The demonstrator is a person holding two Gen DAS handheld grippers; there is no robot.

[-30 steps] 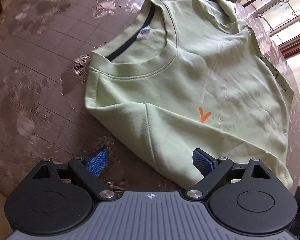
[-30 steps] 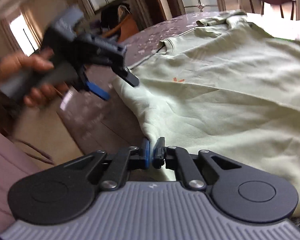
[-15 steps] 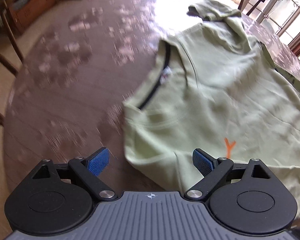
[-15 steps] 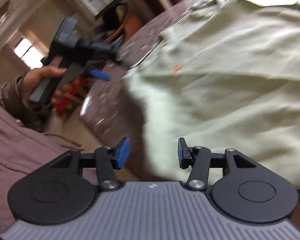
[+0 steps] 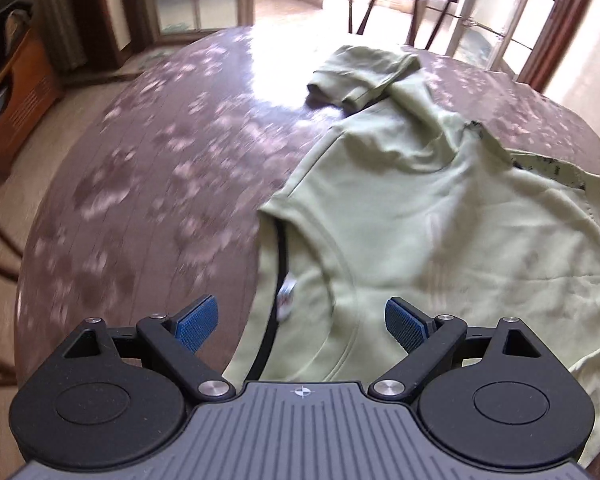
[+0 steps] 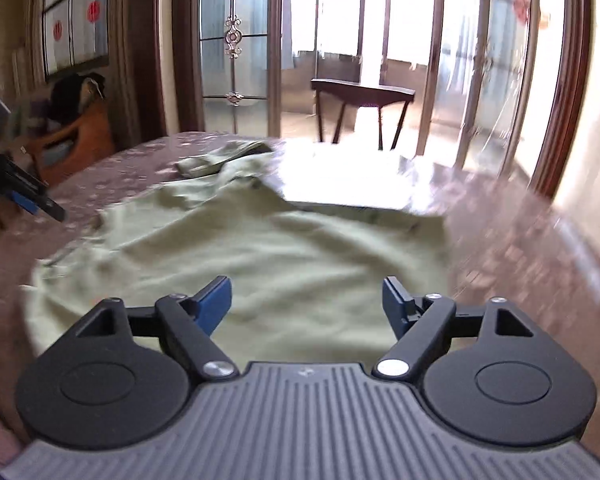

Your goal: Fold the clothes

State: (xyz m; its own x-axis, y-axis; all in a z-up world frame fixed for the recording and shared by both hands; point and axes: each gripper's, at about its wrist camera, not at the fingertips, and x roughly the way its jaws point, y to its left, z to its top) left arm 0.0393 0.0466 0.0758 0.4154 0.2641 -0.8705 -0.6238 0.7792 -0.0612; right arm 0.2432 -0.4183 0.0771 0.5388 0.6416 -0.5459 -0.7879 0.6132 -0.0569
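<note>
A pale green sweatshirt (image 5: 440,216) lies spread on the round brown table (image 5: 148,184), its neck with a dark inner band nearest me in the left wrist view and one sleeve (image 5: 360,74) bunched at the far side. My left gripper (image 5: 302,322) hovers open above the collar, holding nothing. In the right wrist view the same sweatshirt (image 6: 260,256) fills the table's middle, and my right gripper (image 6: 306,300) is open over its near edge, empty. The other gripper's fingers (image 6: 32,200) show at the left edge of that view.
A dark wooden side table (image 6: 362,94) stands beyond the round table by tall glass doors. A wooden cabinet (image 5: 16,92) sits at the left in the left wrist view. Bare tabletop (image 6: 520,240) stretches right of the sweatshirt.
My right gripper let go of the sweatshirt's edge, opened wide and swung to face the windows. My left gripper stayed open and moved from the shoulder to above the collar.
</note>
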